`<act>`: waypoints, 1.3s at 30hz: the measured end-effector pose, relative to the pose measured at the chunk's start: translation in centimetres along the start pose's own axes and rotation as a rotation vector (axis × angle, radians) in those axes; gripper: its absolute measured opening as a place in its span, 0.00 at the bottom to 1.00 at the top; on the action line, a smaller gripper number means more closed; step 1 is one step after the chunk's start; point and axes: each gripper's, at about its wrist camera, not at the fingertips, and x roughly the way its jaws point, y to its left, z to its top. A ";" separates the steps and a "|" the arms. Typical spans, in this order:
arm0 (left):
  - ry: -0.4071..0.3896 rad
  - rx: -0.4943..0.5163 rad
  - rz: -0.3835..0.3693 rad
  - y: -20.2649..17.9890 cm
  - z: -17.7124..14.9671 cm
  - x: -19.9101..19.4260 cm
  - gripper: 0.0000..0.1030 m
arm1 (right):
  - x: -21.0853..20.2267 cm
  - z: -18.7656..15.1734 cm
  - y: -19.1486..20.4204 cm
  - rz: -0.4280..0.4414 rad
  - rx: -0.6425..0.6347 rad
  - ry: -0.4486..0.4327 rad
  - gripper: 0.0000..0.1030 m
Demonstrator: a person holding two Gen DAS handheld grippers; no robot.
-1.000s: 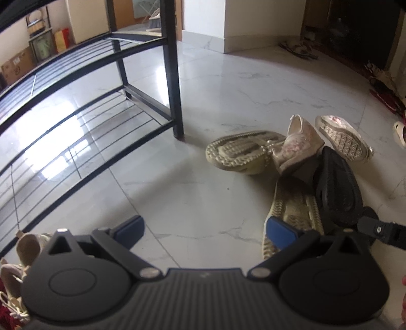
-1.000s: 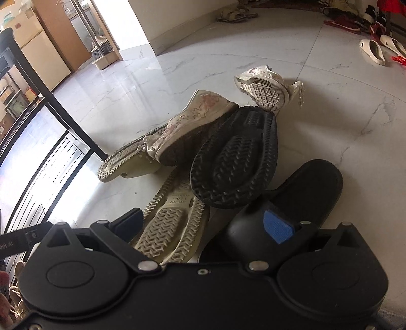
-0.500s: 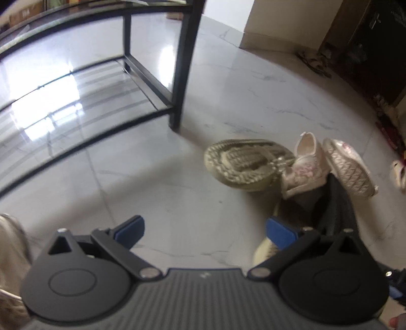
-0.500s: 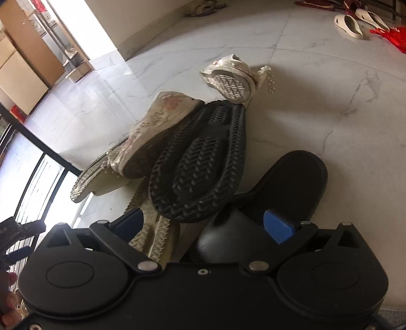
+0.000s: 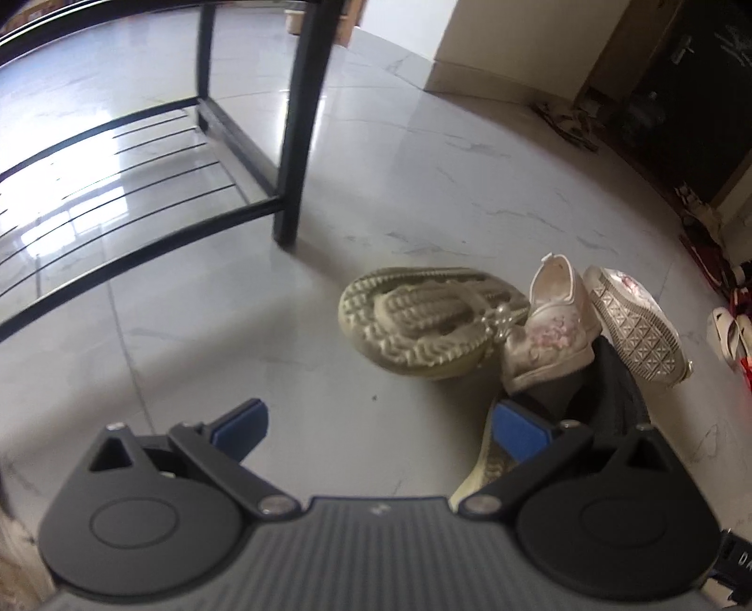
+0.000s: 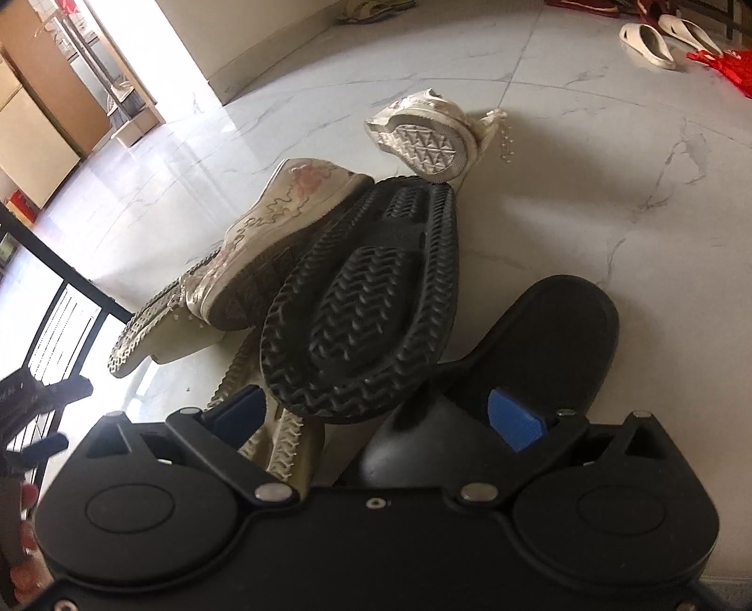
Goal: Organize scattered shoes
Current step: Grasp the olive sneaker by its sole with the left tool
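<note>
A pile of shoes lies on the marble floor. In the left wrist view an olive shoe [image 5: 423, 324] lies sole up, with a floral white sneaker [image 5: 554, 338] leaning on it and its mate [image 5: 634, 333] on its side. My left gripper [image 5: 380, 425] is open above bare floor just left of the pile. In the right wrist view a black slide [image 6: 366, 305] lies sole up over a second, upright black slide [image 6: 554, 338]. My right gripper [image 6: 376, 416] is open, and the overturned slide's end and the upright slide's strap sit between its fingers.
A black metal shoe rack [image 5: 296, 141] stands left of the pile, its low shelf bars bare. A second olive shoe [image 6: 282, 446] lies under the slides. Cream slippers [image 6: 648, 40] and red cloth [image 6: 724, 61] lie far right. A hand [image 6: 23, 521] shows at the left edge.
The left gripper has moved forward, toward the rack leg and the olive shoe. The right gripper has closed in on the black slides, which now reach between its fingers. Both stay open.
</note>
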 end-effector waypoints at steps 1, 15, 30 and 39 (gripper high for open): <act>0.012 -0.017 -0.013 0.2 0.3 0.6 0.99 | 0.1 0.1 0.1 0.000 0.000 0.001 1.00; 0.134 -0.275 -0.120 3.1 3.3 6.5 0.99 | 2.1 1.2 0.3 -0.025 0.004 -0.004 1.00; 0.152 -0.428 -0.235 3.1 4.0 8.5 0.99 | 3.5 1.0 0.1 -0.029 0.014 0.029 1.00; 0.162 -0.480 -0.191 3.4 2.7 10.3 0.99 | 4.1 0.8 0.0 -0.027 0.011 0.038 1.00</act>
